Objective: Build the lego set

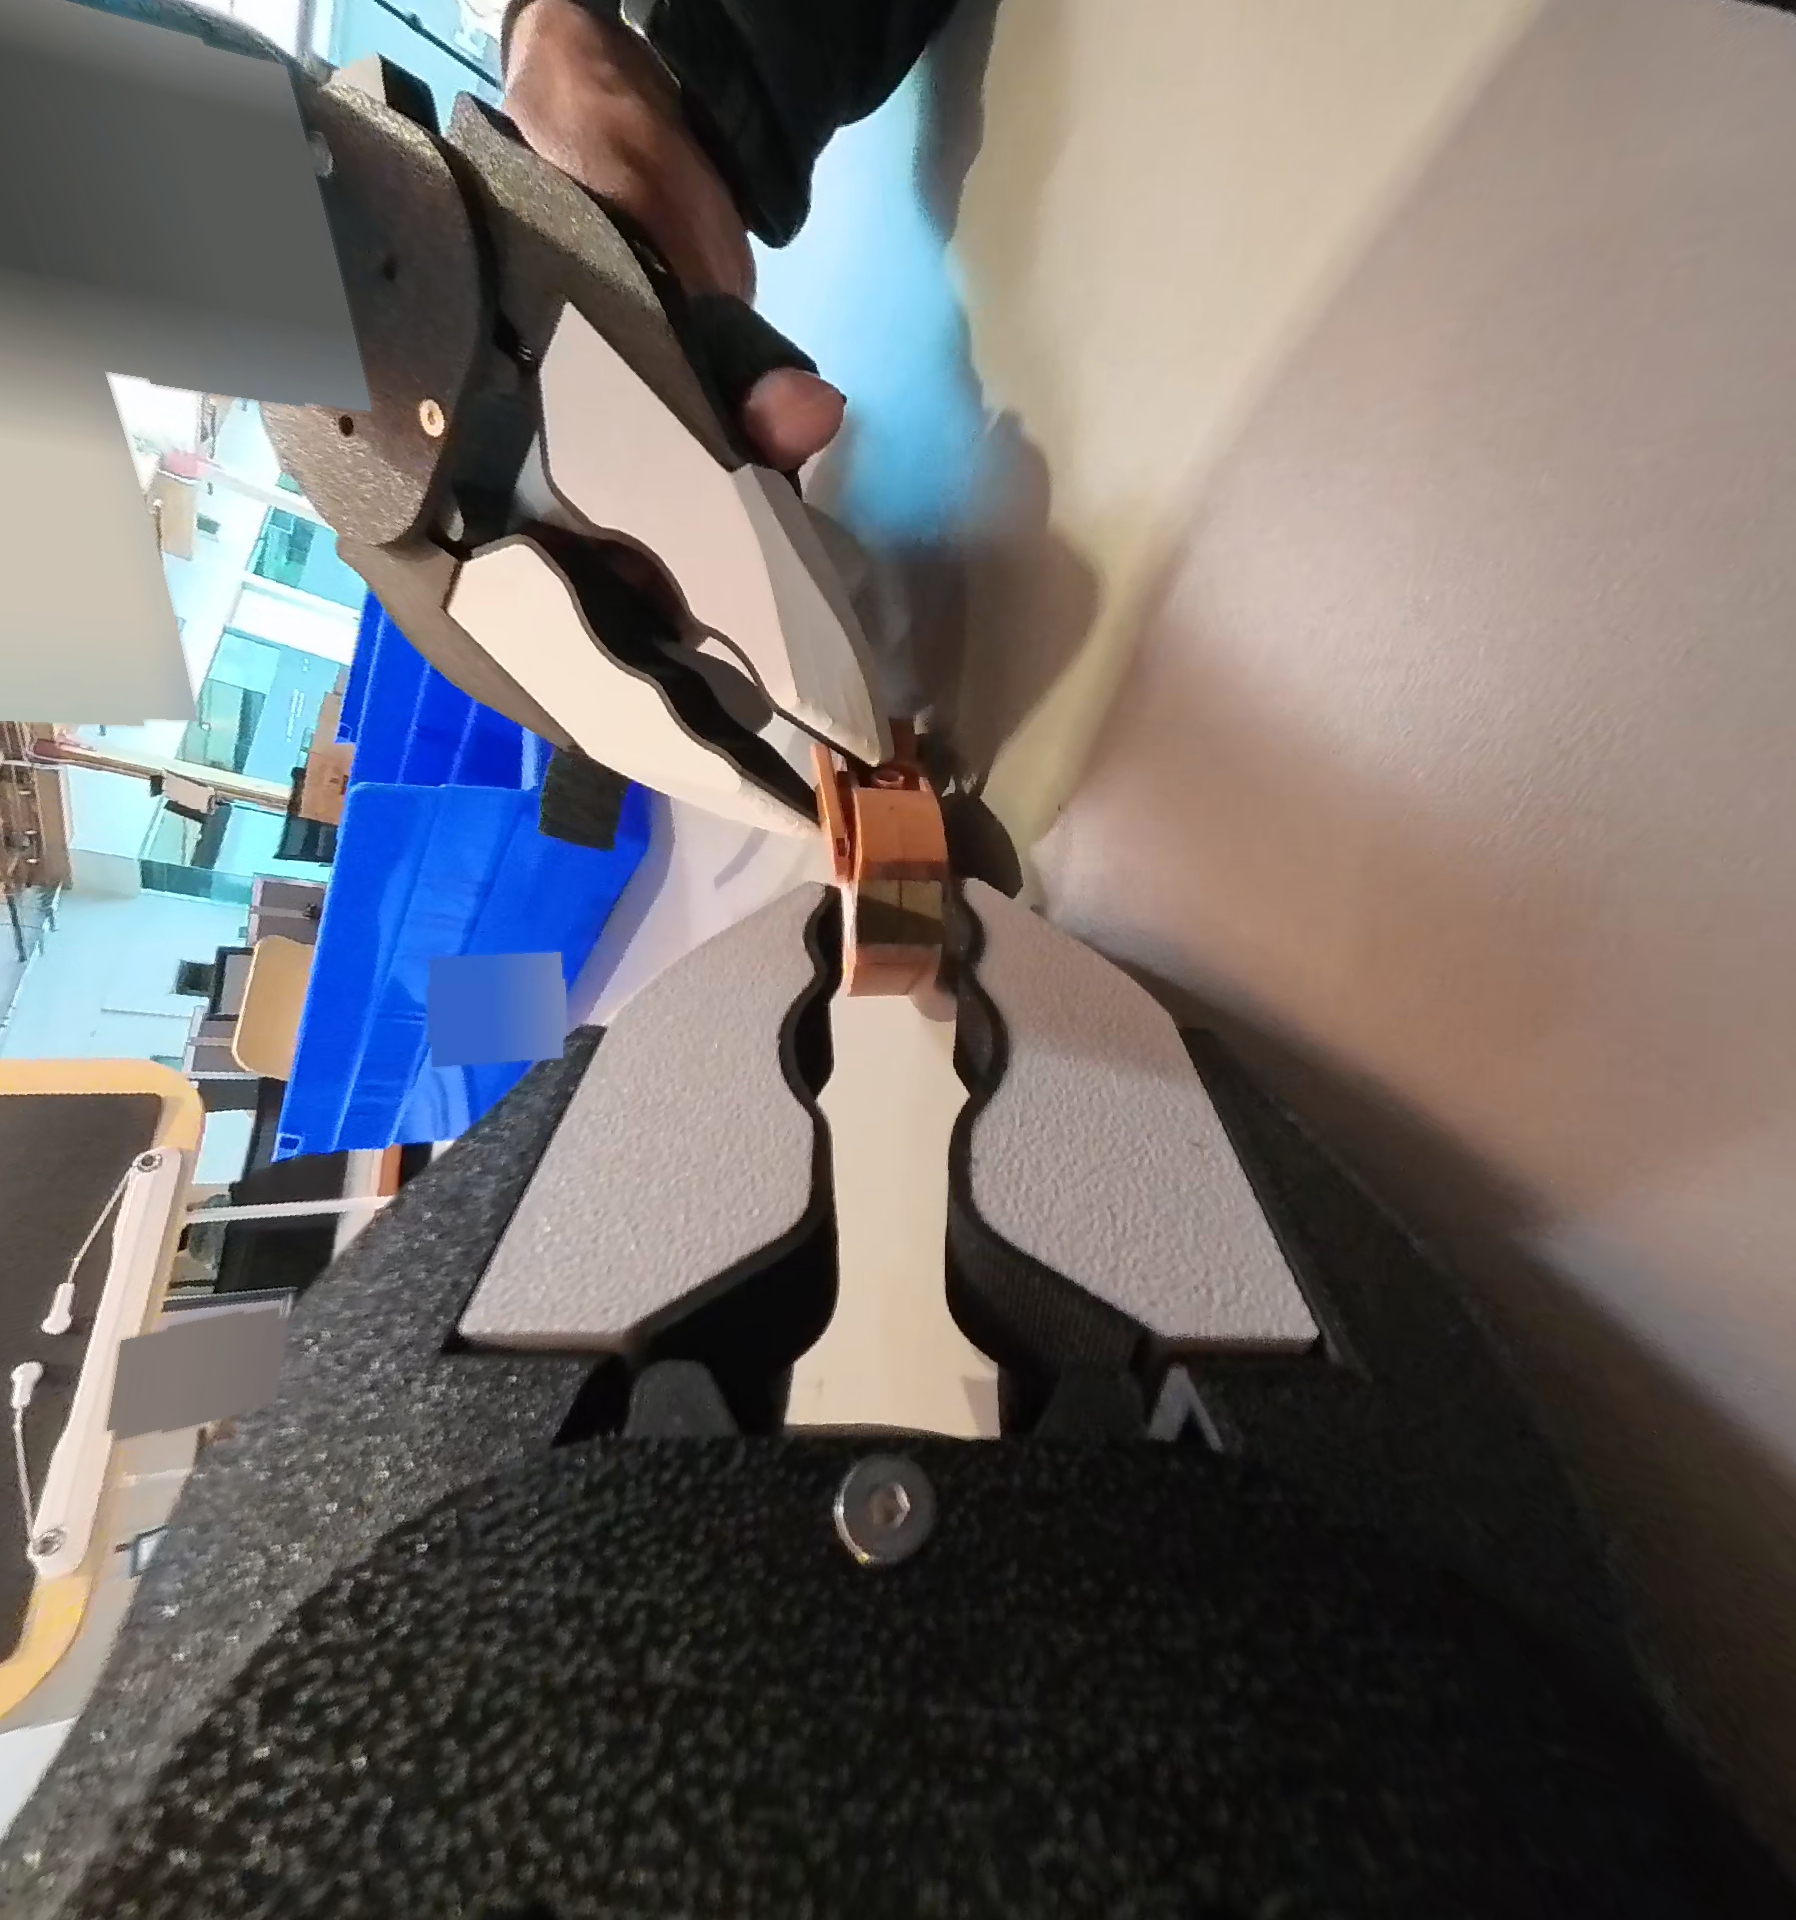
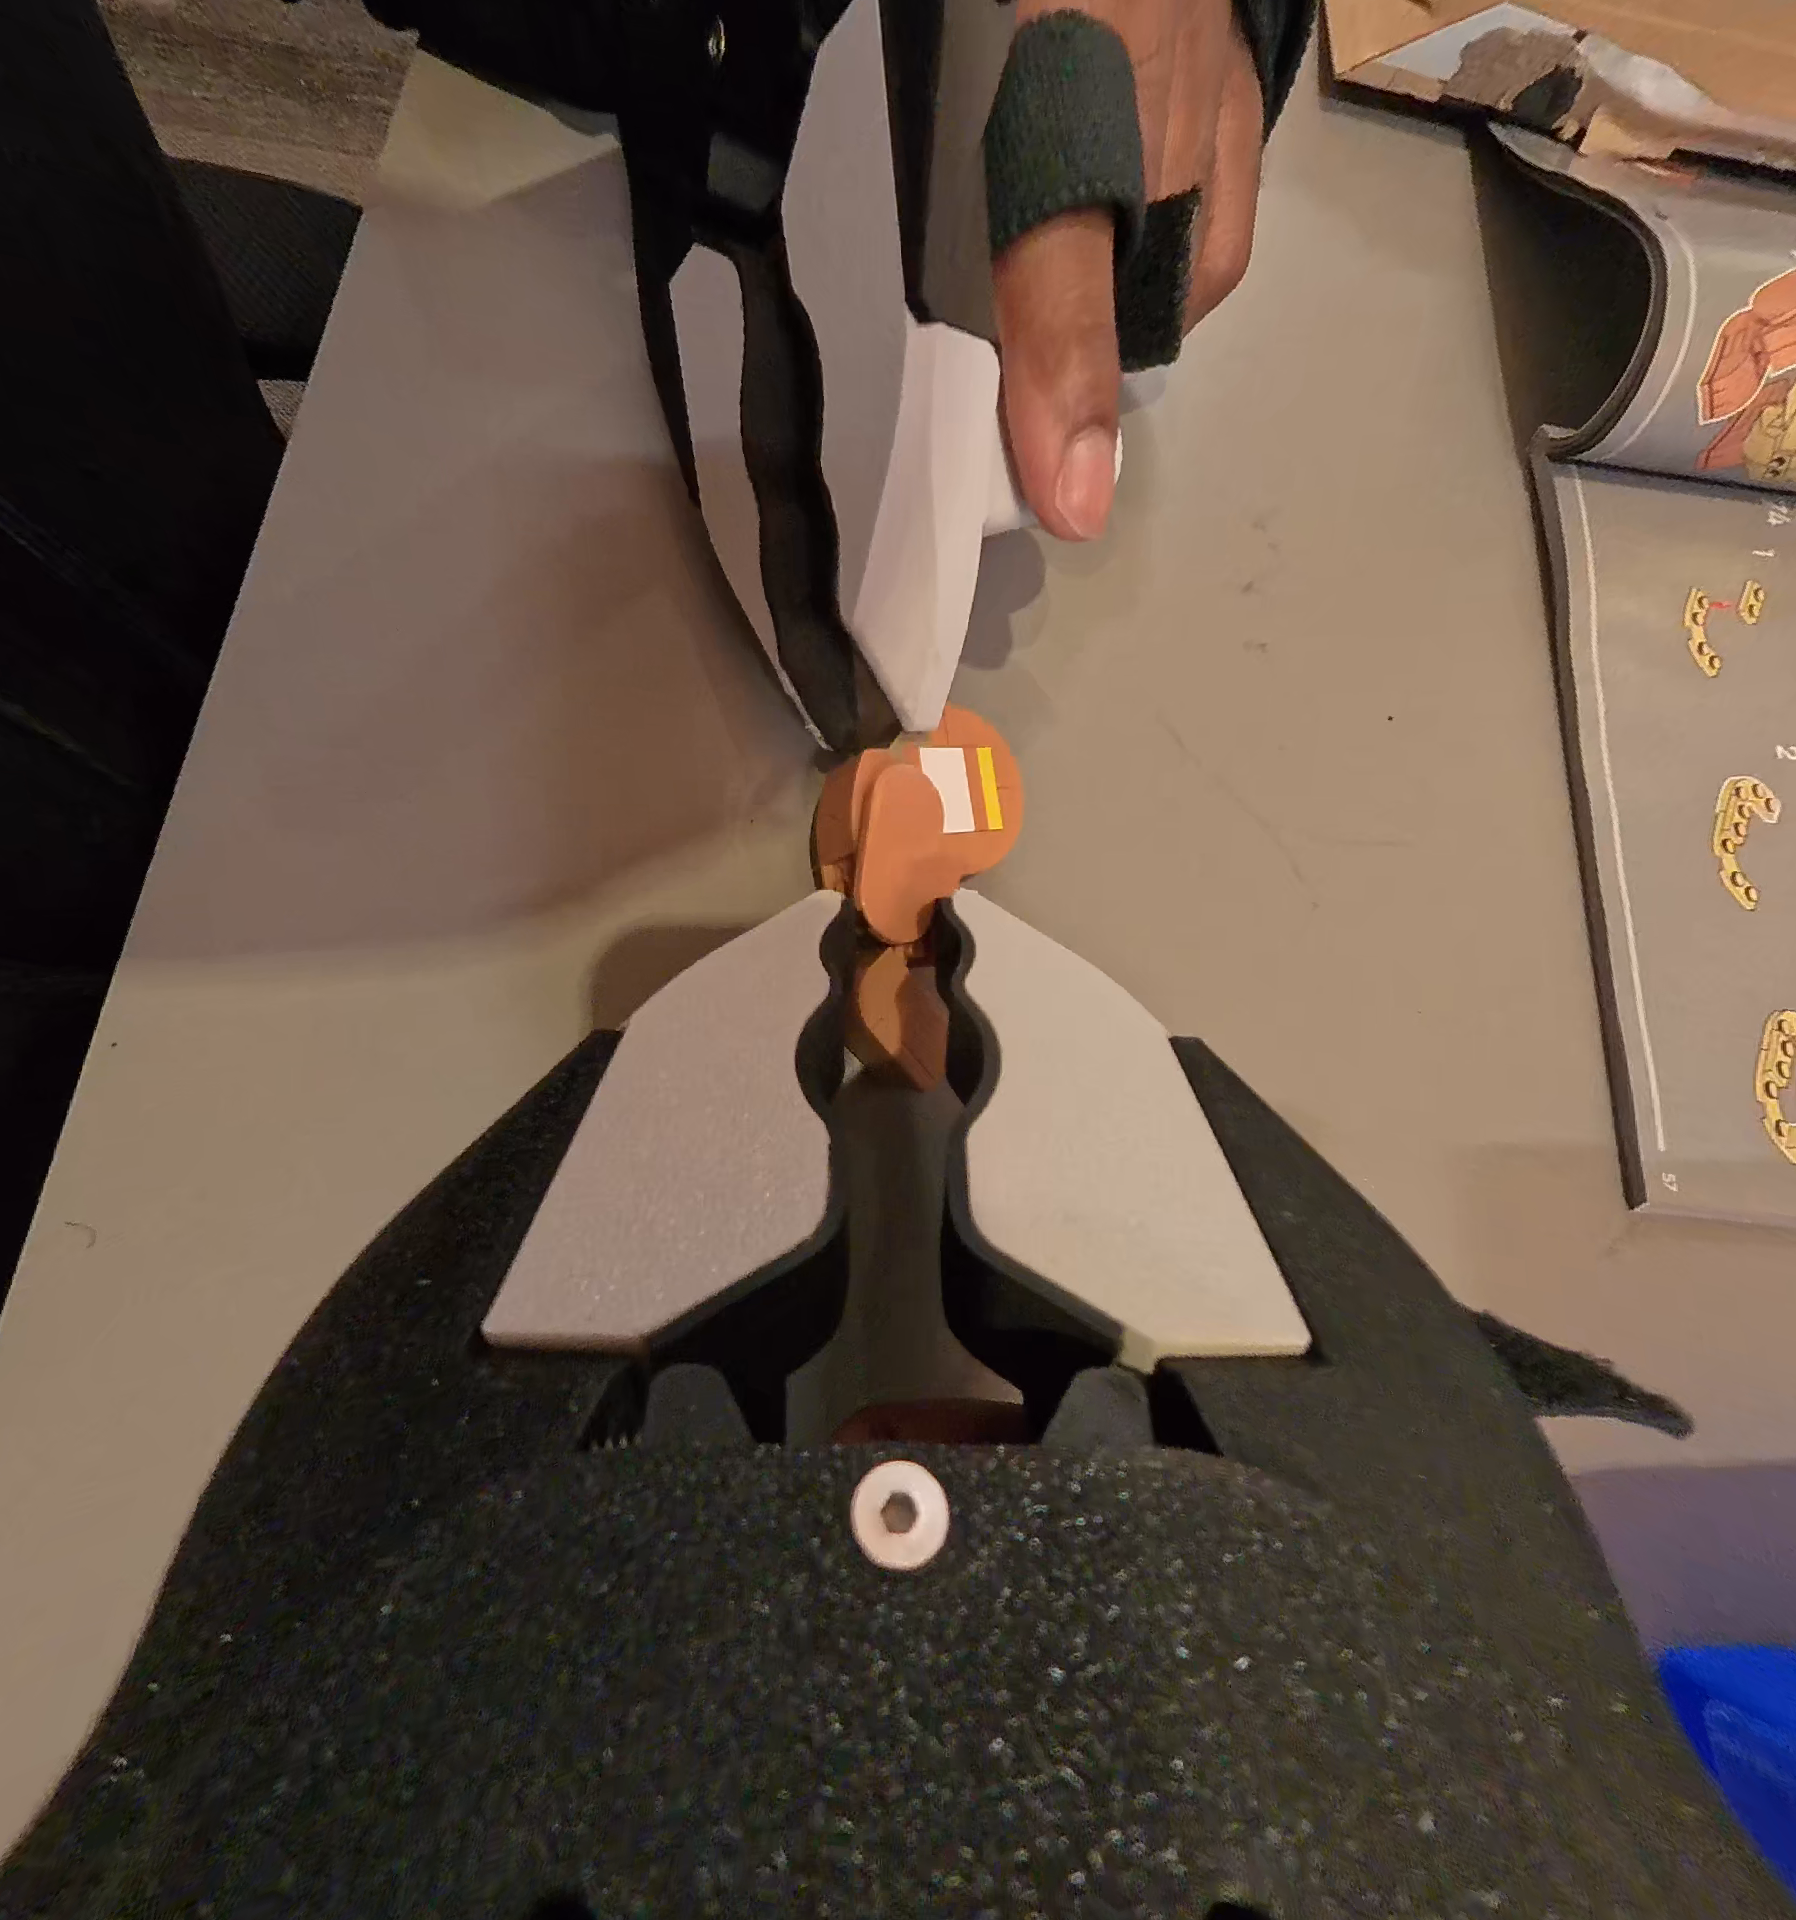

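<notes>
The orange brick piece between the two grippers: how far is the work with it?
Already built: a rounded orange brick assembly with a white and yellow stripe. In hand: the right gripper and the left gripper both clamp it above the grey table. Left: unclear; the open instruction booklet shows further tan curved parts, none seen here.

Open instruction booklet (image 2: pixel 1725 831) on grey table (image 2: pixel 458 623); blue bins (image 1: pixel 437 883).

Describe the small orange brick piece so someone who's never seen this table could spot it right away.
Start at the grey table, left of the open instruction booklet. Two tools meet tip to tip over the table; the orange brick assembly is pinched between them. Only it carries a white patch and a yellow stripe.
</notes>
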The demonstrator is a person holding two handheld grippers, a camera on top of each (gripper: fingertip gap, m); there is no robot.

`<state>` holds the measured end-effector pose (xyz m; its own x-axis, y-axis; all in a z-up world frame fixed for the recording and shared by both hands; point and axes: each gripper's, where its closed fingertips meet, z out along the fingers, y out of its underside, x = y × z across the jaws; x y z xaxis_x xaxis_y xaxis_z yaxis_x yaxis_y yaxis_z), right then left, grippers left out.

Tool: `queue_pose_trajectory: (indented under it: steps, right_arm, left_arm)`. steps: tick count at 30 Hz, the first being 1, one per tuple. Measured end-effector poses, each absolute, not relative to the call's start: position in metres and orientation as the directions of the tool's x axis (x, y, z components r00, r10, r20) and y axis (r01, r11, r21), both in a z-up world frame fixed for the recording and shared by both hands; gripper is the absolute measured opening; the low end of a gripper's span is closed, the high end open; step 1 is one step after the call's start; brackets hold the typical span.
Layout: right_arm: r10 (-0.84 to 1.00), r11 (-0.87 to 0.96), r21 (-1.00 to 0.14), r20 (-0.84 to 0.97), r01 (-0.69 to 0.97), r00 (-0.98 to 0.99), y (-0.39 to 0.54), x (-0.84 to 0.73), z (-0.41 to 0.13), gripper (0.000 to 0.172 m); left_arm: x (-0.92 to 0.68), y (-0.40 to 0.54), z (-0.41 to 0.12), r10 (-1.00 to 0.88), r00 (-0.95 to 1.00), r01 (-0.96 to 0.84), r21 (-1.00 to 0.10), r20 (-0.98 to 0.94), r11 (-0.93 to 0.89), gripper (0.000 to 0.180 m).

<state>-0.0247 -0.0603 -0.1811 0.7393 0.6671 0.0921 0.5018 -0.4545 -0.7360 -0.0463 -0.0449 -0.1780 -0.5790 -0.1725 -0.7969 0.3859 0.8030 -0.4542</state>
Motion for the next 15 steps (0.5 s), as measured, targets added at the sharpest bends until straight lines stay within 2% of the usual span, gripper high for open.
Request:
queue_pose_trajectory:
  steps: [8,15]
  right_arm:
    - [0.663,-0.454,-0.729,0.109,0.513,0.741,-0.0598,-0.0239,-0.1813,0.014]
    - [0.657,-0.46,-0.736,0.094,0.496,0.748,-0.0588,-0.0239,-0.1813,0.014]
  left_arm:
    - [-0.0425,-0.0468,-0.1765,-0.143,-0.557,0.391,-0.41,-0.818,0.824,0.031]
    - [-0.0407,-0.0543,-0.1769,-0.131,-0.577,0.39,-0.413,-0.806,0.823,0.035]
